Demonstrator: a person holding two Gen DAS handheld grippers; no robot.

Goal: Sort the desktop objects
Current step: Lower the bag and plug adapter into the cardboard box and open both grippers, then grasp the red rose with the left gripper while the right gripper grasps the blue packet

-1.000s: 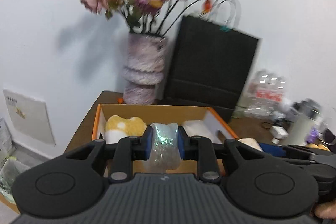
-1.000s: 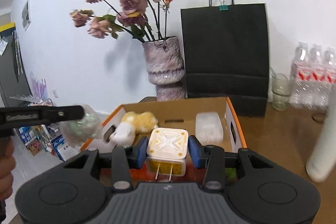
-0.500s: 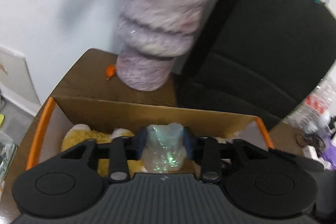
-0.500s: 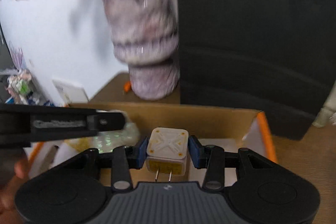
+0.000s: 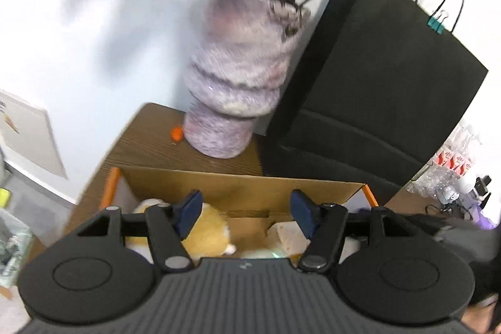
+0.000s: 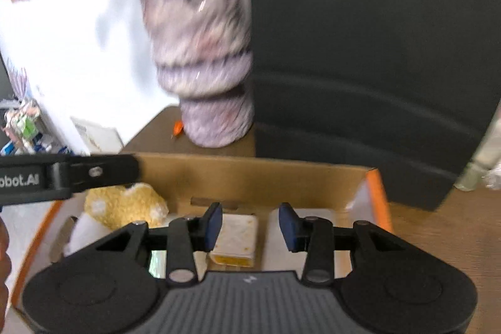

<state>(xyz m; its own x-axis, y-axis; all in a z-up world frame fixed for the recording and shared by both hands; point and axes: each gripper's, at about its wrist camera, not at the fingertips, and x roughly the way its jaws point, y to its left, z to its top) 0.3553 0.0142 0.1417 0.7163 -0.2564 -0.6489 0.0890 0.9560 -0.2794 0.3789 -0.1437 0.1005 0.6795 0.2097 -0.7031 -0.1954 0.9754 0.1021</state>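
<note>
Both grippers hover over an open cardboard box point(image 5: 238, 187) with orange edges point(image 6: 377, 193). My left gripper point(image 5: 245, 216) is open and empty; a yellow plush toy point(image 5: 206, 232) lies below its left finger, and a glimpse of the shiny clear object point(image 5: 275, 254) shows at the box bottom. My right gripper point(image 6: 250, 226) is open and empty; the white and yellow plug adapter point(image 6: 236, 240) lies in the box between its fingers. The plush point(image 6: 125, 204) and a white case point(image 6: 316, 215) also lie in the box. The left gripper's finger point(image 6: 69, 174) crosses the right wrist view.
A purple marbled vase point(image 5: 241, 77) with flowers stands just behind the box, with a small orange bit point(image 5: 176, 132) at its foot. A black paper bag point(image 5: 375, 89) stands to its right. Water bottles point(image 5: 454, 165) and clutter lie at the far right on the wooden table point(image 5: 150, 140).
Both grippers have opened over the box. The shiny clear object has dropped from the left gripper and the plug adapter from the right gripper into the box.
</note>
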